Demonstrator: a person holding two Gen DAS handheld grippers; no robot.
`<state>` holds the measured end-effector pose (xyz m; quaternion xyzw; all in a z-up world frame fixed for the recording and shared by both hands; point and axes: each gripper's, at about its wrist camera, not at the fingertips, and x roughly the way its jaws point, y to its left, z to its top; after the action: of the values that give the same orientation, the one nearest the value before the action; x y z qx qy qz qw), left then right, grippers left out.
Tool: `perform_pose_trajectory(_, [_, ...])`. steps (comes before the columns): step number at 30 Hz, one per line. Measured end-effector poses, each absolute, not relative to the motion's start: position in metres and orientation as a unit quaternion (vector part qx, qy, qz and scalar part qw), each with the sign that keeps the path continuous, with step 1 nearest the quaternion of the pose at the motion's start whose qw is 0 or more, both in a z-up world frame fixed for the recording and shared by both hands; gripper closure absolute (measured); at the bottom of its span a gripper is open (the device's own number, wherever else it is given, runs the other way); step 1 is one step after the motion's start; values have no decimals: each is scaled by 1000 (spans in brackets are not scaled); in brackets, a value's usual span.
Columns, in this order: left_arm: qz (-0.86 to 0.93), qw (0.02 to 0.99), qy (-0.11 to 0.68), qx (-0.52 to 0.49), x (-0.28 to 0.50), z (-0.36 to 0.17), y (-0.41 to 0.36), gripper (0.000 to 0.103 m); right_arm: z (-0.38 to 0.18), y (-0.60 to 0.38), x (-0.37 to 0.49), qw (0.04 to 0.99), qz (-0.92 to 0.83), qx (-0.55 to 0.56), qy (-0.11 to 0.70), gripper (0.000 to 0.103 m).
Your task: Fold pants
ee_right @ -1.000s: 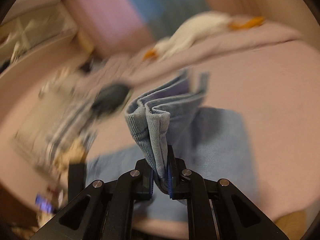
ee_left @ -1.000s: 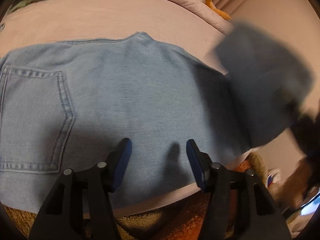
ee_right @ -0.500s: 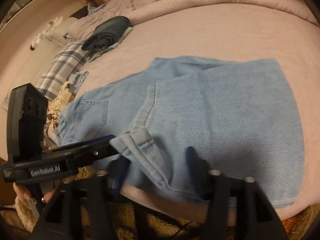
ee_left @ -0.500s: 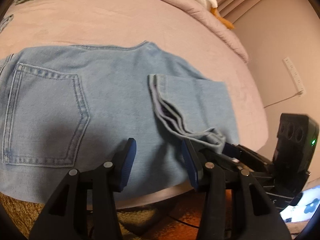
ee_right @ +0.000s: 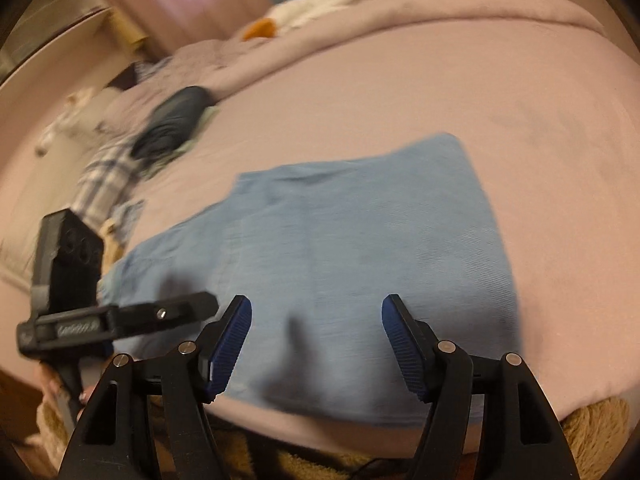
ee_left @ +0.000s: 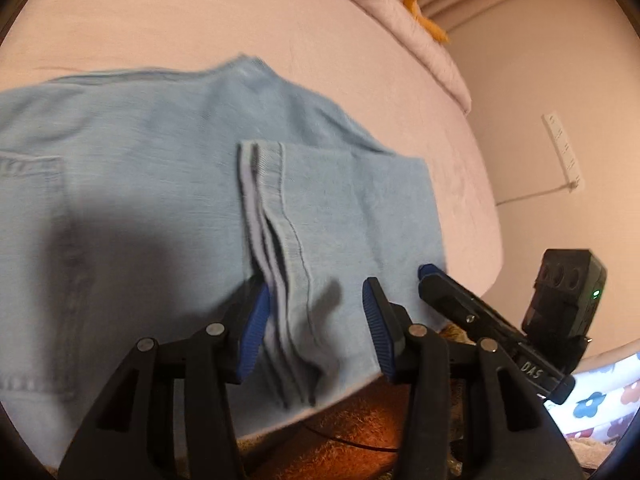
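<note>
Light blue denim pants lie flat on the pink bed, with the leg ends folded over the seat part; the stacked hems run toward me. My left gripper is open, its fingers on either side of the hem edge near the bed's front edge. My right gripper is open and empty, low over the folded legs. The right gripper also shows in the left wrist view, and the left one in the right wrist view.
The pink bed stretches beyond the pants. A dark folded garment and plaid cloth lie at its far left. A white and orange plush toy lies at the back. Brown carpet is below the bed's edge.
My right gripper carried the leg ends over the seat, laid them down, let go and opened. My left gripper moved right to the hem edge.
</note>
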<state>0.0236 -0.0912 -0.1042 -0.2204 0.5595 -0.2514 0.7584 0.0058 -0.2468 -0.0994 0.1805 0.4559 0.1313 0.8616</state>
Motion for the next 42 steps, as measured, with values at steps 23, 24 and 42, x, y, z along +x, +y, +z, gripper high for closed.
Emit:
perform_pose_trajectory(23, [-221, 812, 516, -157, 37, -83, -87, 93, -104, -287, 6, 867, 102, 259, 413, 35])
perform_pose_trajectory(24, [-212, 811, 523, -155, 39, -93, -84, 92, -105, -287, 7, 867, 101, 258, 415, 35])
perform_pose_trajectory(42, [-190, 807, 533, -168, 31, -99, -74, 89, -113, -280, 9, 870, 82, 225, 431, 35])
